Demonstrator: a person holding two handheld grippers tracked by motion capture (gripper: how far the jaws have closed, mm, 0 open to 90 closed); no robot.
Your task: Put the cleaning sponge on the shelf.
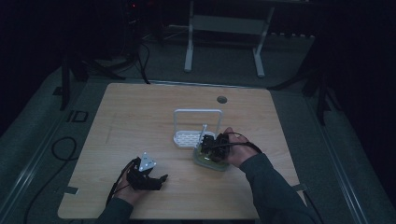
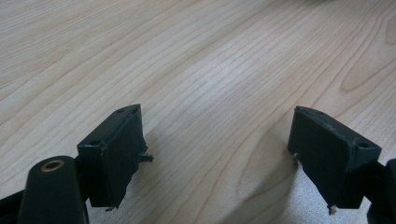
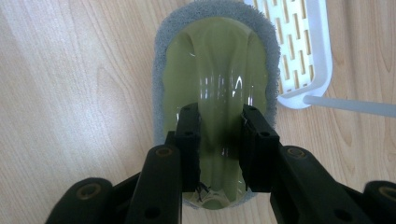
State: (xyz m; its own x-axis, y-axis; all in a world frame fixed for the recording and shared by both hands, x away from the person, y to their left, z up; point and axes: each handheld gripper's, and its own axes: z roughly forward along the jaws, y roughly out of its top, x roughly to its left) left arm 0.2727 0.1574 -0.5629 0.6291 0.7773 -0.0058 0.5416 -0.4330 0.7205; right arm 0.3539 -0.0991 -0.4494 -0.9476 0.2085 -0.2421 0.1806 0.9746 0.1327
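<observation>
A green plastic scrubber (image 3: 215,60) with a grey pad around its rim lies flat on the wooden table (image 1: 140,116), right of centre. My right gripper (image 3: 218,112) comes down on it from above, its two jaws pressed to either side of the raised green ridge. In the high view the scrubber (image 1: 208,161) sits under the right gripper (image 1: 212,145) and hand. My left gripper (image 2: 217,121) hangs open just over bare wood near the front edge, with nothing between its jaws. It is also in the high view (image 1: 161,179).
A white slotted rack (image 1: 187,138) with a tall wire frame stands just behind and left of the scrubber, its edge (image 3: 322,51) almost touching the pad. A round cable hole (image 1: 222,99) lies at the table's back. White desk legs (image 1: 188,51) stand beyond.
</observation>
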